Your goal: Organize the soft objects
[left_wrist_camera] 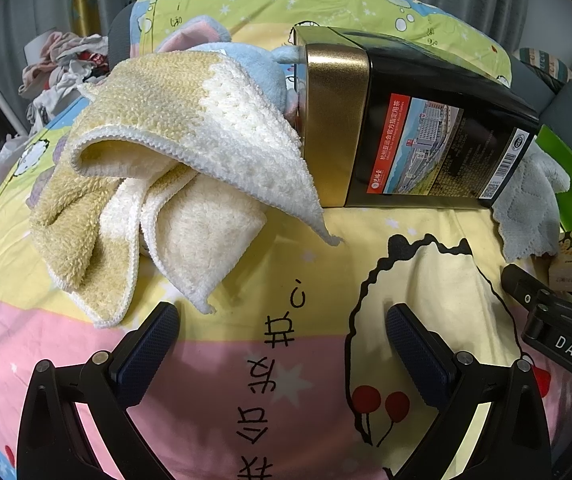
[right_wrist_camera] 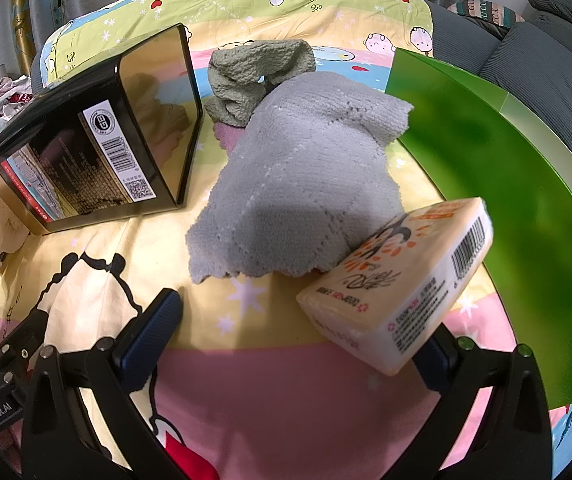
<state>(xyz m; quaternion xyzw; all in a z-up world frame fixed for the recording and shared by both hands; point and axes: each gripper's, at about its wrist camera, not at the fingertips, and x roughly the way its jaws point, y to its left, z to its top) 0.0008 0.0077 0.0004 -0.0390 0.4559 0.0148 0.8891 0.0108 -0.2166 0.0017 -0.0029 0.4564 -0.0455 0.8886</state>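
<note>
A yellow and white towel (left_wrist_camera: pixel 174 184) lies crumpled on the cartoon bedsheet (left_wrist_camera: pixel 270 360), draped over a blue and pink plush toy (left_wrist_camera: pixel 246 60). My left gripper (left_wrist_camera: pixel 282 344) is open and empty, just short of the towel's near corner. A grey cloth (right_wrist_camera: pixel 298 184) lies in a heap, with a green cloth (right_wrist_camera: pixel 254 76) behind it. A tissue pack (right_wrist_camera: pixel 402 280) rests tilted against the grey cloth's near edge. My right gripper (right_wrist_camera: pixel 302 328) is open, with the tissue pack over its right finger. The grey cloth also shows in the left wrist view (left_wrist_camera: pixel 530 208).
A black and gold tin box (left_wrist_camera: pixel 410 120) lies on its side between the towel and the grey cloth; it also shows in the right wrist view (right_wrist_camera: pixel 98 136). A green board (right_wrist_camera: pixel 506 208) stands at the right. Clothes (left_wrist_camera: pixel 62 68) are piled at the far left.
</note>
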